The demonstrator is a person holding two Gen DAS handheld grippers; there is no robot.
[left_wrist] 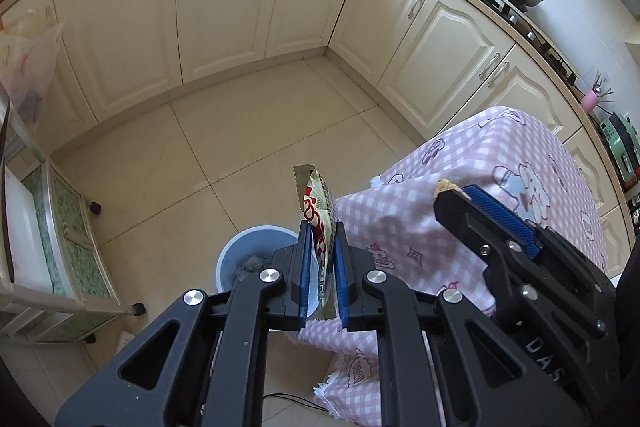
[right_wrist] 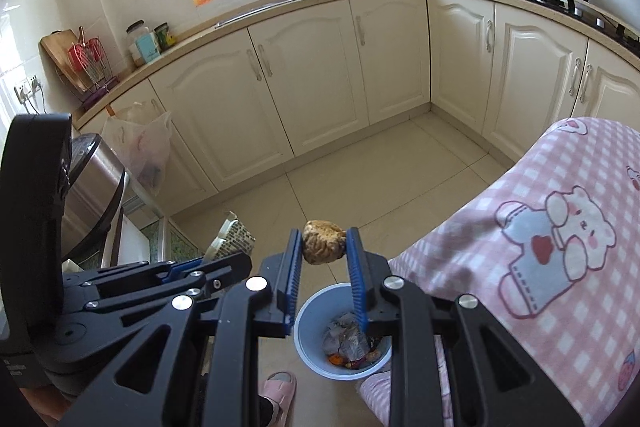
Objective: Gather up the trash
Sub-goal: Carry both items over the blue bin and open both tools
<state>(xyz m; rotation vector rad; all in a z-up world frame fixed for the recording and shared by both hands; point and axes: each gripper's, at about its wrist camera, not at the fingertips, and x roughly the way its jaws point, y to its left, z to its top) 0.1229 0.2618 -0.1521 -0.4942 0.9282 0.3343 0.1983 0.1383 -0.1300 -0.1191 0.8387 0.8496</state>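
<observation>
A snack wrapper is pinched upright between the blue pads of the left gripper, jaws drawn narrow around it; its serrated top edge sticks up above the fingertips. In the right wrist view the same wrapper is seen poking out past the left gripper at lower left. A crumpled brown lump of trash is clamped between the fingertips of the right gripper, jaws narrow and pressed on both its sides. From the left wrist view only a corner of that lump is seen at the tip of the right gripper.

A blue bin is seen on the tiled floor below both grippers, already holding scraps of paper and peel. The bin is partly hidden behind the left gripper's fingers. Just beside the bin, a table draped in a pink checked cloth is noted. Cream cabinets run along the far walls. A pink slipper is visible at the bottom edge.
</observation>
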